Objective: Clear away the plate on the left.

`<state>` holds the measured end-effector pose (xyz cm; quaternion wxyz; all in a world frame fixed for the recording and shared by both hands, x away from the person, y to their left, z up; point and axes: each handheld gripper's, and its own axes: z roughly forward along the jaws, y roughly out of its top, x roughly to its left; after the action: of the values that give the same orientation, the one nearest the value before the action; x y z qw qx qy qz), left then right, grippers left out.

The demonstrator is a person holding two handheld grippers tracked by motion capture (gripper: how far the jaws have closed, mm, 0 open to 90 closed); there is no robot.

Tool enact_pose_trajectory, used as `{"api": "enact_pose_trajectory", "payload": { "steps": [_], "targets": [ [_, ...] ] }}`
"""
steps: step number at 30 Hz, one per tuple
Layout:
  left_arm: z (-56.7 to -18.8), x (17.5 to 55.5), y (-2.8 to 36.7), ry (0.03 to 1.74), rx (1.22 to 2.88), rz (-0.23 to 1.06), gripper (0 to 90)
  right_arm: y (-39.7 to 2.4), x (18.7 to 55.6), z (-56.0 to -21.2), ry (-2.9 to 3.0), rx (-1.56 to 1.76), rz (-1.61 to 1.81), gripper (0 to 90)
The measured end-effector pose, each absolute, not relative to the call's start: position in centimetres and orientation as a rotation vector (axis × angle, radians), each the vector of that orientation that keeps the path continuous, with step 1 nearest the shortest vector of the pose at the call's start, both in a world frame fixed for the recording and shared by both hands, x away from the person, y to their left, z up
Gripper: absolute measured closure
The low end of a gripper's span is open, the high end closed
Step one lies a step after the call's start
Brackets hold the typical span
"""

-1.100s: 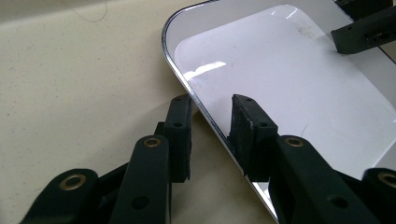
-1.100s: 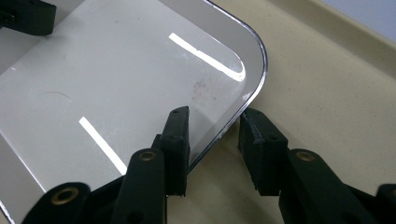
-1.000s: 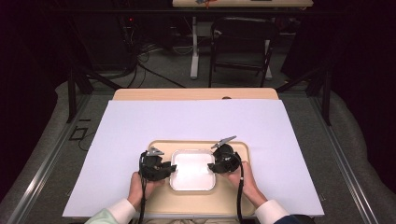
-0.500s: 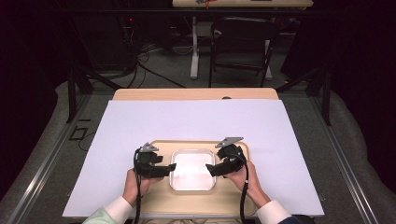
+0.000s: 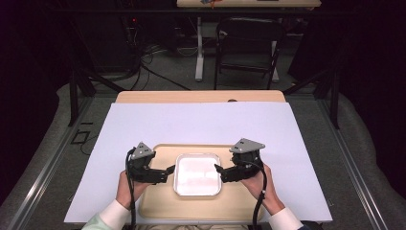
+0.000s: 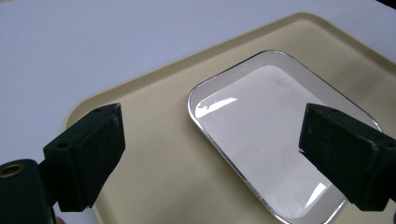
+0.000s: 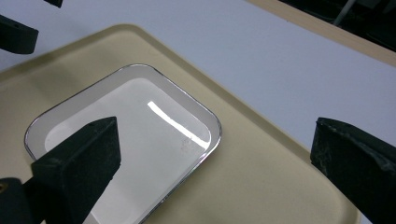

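We held both the left gripper (image 5: 168, 170) and right gripper (image 5: 218, 168) wide open, empty, jaws just opened; the steel tray (image 5: 197, 174) between them risked a nudge off the beige tray (image 5: 158, 201).

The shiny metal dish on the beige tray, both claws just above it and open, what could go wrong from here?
1. The shiny rectangular metal dish lies loose on the beige plastic tray; a nudge from the left claw or right claw could slide it.
2. Its thin rounded rim looks slick, so a pinch there may slip.
3. Both claws have just been opening with nothing between them; regripping one side alone could tip the dish.
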<state>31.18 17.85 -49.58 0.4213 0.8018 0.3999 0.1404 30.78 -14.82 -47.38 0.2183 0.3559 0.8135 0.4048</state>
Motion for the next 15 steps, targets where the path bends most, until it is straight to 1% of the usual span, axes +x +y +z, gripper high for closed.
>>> {"api": "enact_pose_trajectory", "payload": {
  "steps": [7,15],
  "targets": [
    [-48.5,30.4,18.3,0.961,1.995,0.409,4.0,-15.2,29.8,-46.4,2.207,0.930,1.136,0.5],
    [-47.8,29.1,19.6,0.935,1.960,0.437,0.9,-16.4,28.3,-45.2,2.123,0.914,1.149,0.2]
  ]
}}
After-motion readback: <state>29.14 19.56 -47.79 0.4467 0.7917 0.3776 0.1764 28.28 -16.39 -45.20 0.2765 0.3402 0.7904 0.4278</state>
